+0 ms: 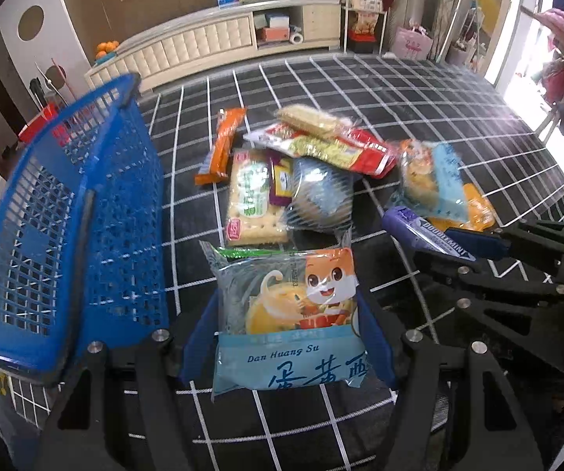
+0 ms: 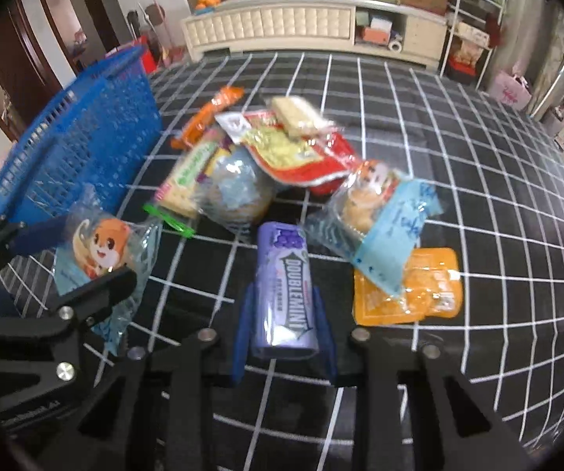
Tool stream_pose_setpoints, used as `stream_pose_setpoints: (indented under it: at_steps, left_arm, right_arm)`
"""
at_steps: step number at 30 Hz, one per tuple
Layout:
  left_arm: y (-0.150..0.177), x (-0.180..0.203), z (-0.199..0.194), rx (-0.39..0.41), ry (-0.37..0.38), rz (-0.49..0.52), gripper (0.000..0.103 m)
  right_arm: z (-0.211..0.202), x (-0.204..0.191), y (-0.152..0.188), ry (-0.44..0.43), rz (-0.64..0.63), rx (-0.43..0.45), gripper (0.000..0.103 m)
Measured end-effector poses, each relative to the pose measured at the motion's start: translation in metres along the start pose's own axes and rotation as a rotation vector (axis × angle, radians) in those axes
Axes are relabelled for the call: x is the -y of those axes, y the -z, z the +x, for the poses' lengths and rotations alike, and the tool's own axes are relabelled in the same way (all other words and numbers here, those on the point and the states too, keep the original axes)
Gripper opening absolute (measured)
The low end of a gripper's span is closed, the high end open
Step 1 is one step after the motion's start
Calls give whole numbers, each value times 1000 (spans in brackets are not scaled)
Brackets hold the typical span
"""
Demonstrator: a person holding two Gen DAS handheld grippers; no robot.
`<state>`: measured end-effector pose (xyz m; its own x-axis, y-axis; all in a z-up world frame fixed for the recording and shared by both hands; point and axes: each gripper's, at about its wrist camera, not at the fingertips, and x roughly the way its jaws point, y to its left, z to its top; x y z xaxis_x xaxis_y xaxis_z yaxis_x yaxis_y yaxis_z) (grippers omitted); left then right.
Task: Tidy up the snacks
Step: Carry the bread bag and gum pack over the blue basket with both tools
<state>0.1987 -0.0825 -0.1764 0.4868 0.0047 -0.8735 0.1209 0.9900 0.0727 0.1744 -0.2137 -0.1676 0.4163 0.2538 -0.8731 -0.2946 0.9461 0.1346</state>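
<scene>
Both grippers loaded, basket next

Left gripper (image 1: 288, 349) pinches the Dan Huang Su pastry pack (image 1: 288, 314); right gripper (image 2: 284, 337) has closed on the purple Doublemint pack (image 2: 284, 290). Both tilt steeply down over the checked counter (image 2: 478, 157), beside the snack pile (image 1: 301, 165). I'd say each now needs carrying to the blue basket (image 1: 74, 216) on the left

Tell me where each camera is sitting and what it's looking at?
Left wrist: sits on the left gripper, looking down over the checked cloth; its fingers clamp the Dan Huang Su packet; right gripper enters from the right.
Right wrist: sits on the right gripper, facing the same way; its fingers clamp the purple Doublemint pack; left gripper shows at left.
Shared: blue basket, snack pile, both held snacks.
</scene>
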Motion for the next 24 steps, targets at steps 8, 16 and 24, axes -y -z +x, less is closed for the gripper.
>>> stream_pose_setpoints:
  at_steps: [8, 16, 24]
  left_arm:
    - [3, 1, -58, 101, 4, 16, 65]
    - [8, -14, -105, 191, -28, 40, 65]
    - [13, -63, -138, 244, -60, 13, 65]
  right_arm:
    - [-60, -15, 5, 17, 7, 105, 35]
    - [-96, -48, -3, 1, -26, 177, 35]
    - [-107, -94, -30, -32, -66, 231, 35]
